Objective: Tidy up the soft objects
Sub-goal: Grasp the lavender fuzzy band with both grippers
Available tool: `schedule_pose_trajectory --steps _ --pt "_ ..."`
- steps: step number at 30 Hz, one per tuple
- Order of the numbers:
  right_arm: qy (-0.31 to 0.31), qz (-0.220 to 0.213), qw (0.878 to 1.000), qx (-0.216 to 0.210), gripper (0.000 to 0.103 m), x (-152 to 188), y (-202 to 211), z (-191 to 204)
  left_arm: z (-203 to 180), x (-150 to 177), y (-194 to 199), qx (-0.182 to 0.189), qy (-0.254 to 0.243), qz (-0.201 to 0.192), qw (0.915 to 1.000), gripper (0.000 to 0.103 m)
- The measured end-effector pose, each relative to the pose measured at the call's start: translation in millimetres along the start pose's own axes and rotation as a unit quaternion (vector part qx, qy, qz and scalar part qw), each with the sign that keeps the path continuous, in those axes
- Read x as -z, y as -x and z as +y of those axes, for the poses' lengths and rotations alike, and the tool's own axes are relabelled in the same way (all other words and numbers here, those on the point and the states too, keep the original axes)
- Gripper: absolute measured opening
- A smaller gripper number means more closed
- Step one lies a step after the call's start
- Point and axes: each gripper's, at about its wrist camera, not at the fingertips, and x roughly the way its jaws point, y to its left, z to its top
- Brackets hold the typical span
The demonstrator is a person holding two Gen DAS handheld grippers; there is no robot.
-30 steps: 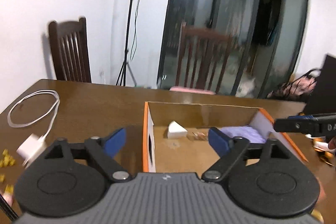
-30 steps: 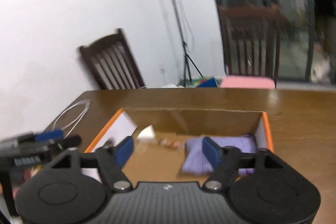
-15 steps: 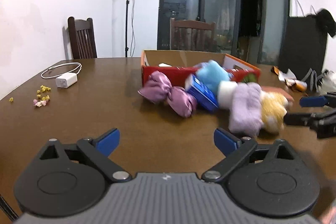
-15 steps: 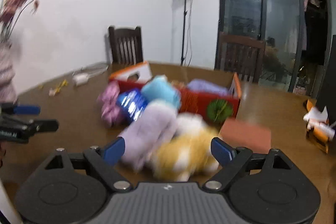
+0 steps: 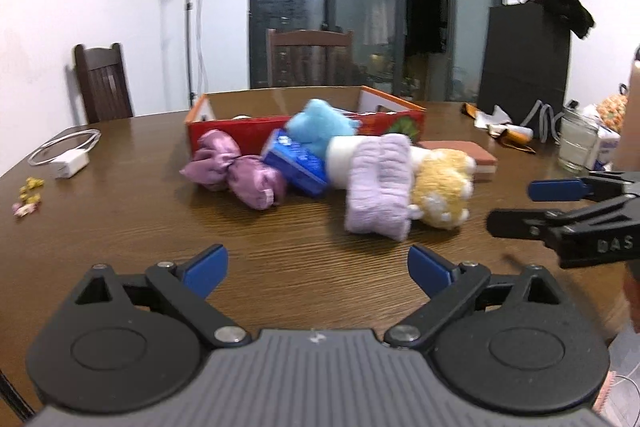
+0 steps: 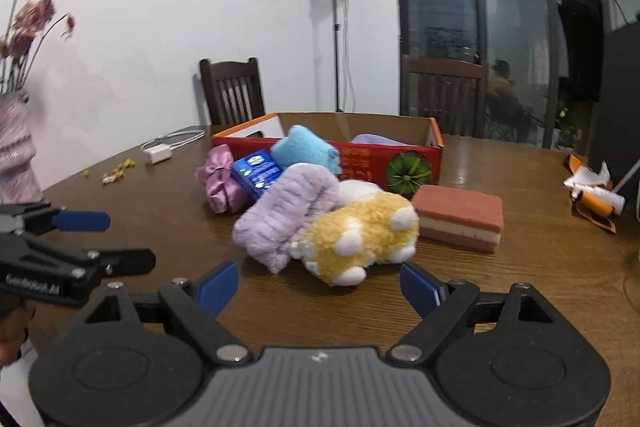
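both grippers have pulled back from over the red cardboard box (image 6: 400, 163); left gripper (image 5: 318, 267) and right gripper (image 6: 318, 285) gape empty, facing the yellow plush toy (image 6: 360, 235) and lilac fluffy towel (image 6: 286, 215) piled before it, next to sort.

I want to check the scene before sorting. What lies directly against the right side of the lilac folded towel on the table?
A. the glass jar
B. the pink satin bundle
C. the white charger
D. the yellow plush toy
D: the yellow plush toy presses against the lilac folded towel.
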Motion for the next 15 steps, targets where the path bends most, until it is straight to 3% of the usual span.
schedule_pose_trajectory --steps 7,11,15 --pt "-0.052 -0.011 0.999 -0.001 0.076 -0.5 -8.7 -20.4 -27.4 -21.0 -39.3 0.034 -0.027 -0.001 0.9991 0.095" --pt "-0.06 -0.014 0.998 -0.001 0.074 -2.0 -15.4 -28.1 -33.0 -26.9 -73.5 0.031 -0.023 0.027 0.9989 0.091" --pt "-0.071 -0.016 0.997 -0.012 0.074 -0.2 -21.4 -34.3 -28.6 -28.3 -98.4 0.038 -0.003 0.055 0.9978 0.055"
